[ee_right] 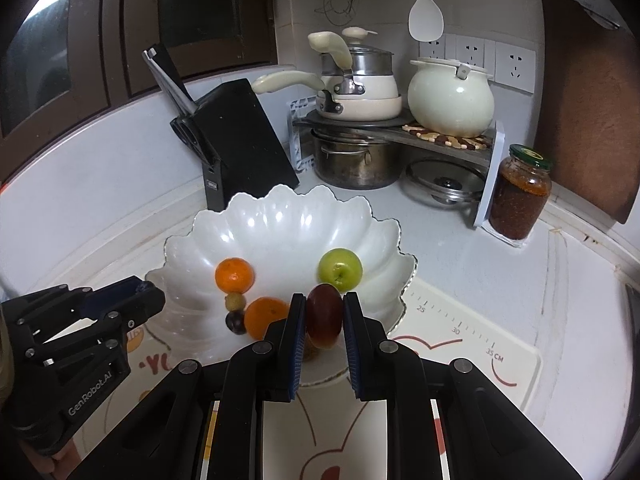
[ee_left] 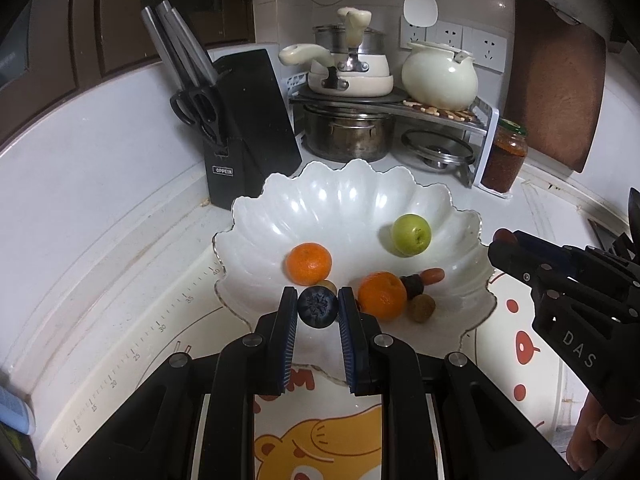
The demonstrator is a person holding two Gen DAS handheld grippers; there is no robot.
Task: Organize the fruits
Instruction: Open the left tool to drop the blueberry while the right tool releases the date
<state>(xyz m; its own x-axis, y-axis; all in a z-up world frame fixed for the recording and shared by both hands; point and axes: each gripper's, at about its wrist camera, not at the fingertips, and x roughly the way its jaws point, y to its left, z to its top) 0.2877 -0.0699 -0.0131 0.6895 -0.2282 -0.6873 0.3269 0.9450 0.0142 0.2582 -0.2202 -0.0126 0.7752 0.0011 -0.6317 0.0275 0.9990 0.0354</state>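
Observation:
A white scalloped bowl holds two oranges, a green apple, a small brown fruit, a dark fruit and a small red fruit. My left gripper is shut on a blueberry over the bowl's near rim. My right gripper is shut on a red grape over the bowl's near right rim. In the left wrist view, the right gripper shows at the right with a bit of red fruit at its tip.
A black knife block stands behind the bowl at left. A rack with pots, a white kettle, a steel pot and a lid stands behind. A sauce jar and a cutting board are at right. A cartoon mat lies under the bowl.

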